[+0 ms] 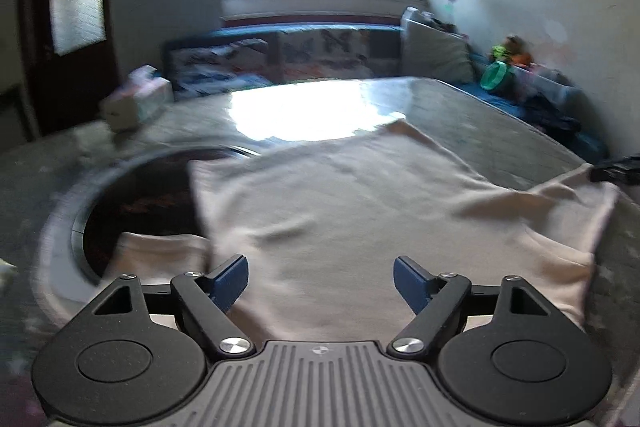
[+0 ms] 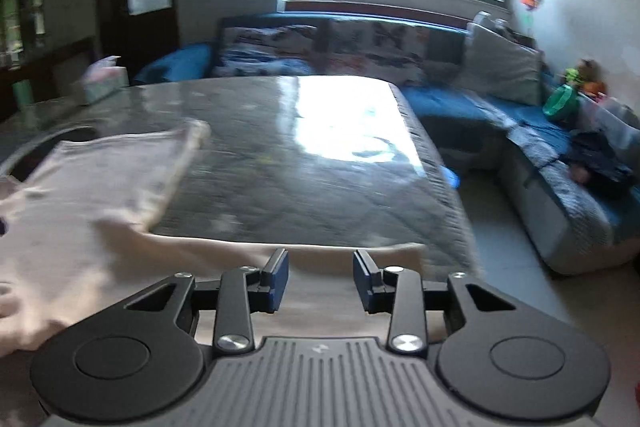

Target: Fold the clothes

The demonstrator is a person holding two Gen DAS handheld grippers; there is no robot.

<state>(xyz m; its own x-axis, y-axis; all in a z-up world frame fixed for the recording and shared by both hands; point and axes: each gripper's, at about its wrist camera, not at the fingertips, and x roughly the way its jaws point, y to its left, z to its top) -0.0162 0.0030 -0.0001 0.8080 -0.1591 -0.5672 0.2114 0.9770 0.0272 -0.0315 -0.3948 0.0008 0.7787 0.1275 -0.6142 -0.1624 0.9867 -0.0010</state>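
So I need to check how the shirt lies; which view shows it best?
The left wrist view: the pale shirt fills the middle, spread on the table, one edge overlapping a round opening. The right wrist view catches only its edge, blurred.

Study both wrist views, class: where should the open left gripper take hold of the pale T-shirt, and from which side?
Probably the sleeve at the T-shirt's left edge. It lies flat and loose, sticking out over the dark round recess in the table, so a finger could slip under its hem. Bring the left gripper in from the left, jaws open.
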